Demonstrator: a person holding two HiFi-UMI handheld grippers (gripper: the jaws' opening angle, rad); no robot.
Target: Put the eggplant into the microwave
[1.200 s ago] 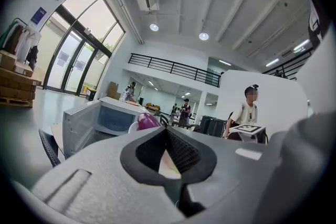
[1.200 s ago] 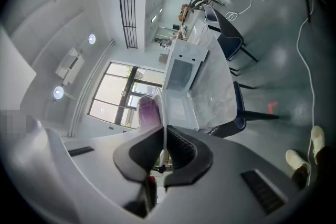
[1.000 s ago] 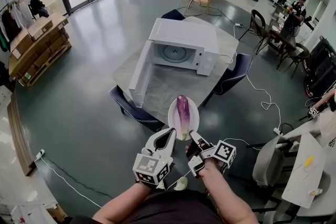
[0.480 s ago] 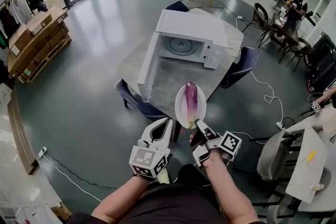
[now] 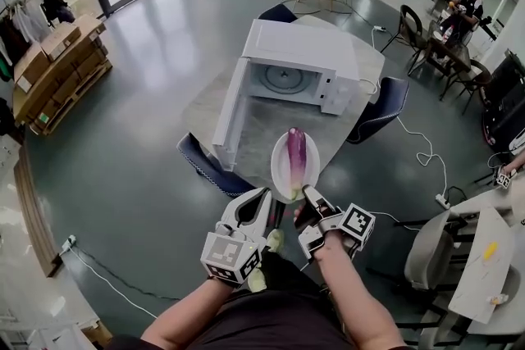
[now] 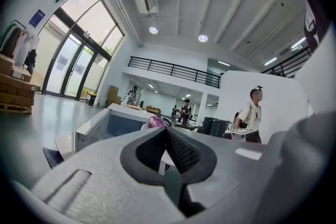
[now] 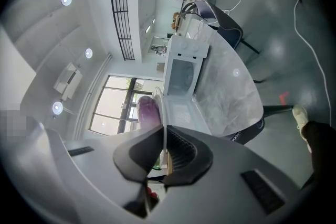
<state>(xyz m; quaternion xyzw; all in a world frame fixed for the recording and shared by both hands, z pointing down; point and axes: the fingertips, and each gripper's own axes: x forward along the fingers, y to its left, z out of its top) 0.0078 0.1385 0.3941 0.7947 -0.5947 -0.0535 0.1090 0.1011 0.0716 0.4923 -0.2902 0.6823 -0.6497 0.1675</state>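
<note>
A purple eggplant (image 5: 295,150) lies lengthwise on a white plate (image 5: 281,165). My right gripper (image 5: 308,197) is shut on the plate's near rim and holds it in the air over the near edge of the grey table (image 5: 262,127). In the right gripper view the plate (image 7: 159,107) stands edge-on between the jaws, with the eggplant (image 7: 148,110) beside it. The white microwave (image 5: 295,53) stands on the table's far side, its door (image 5: 230,115) swung wide open to the left. My left gripper (image 5: 264,197) is shut on nothing, just left of the plate.
Dark blue chairs (image 5: 205,161) (image 5: 379,106) stand at the table's near-left and right sides. A white cable (image 5: 422,156) trails over the floor at the right. A white table with papers (image 5: 480,266) is at the far right. Cardboard boxes on a pallet (image 5: 57,53) sit at the far left.
The plate with the eggplant has come a little nearer to the table and microwave. Both grippers have kept their states, the right one still on the plate's rim.
</note>
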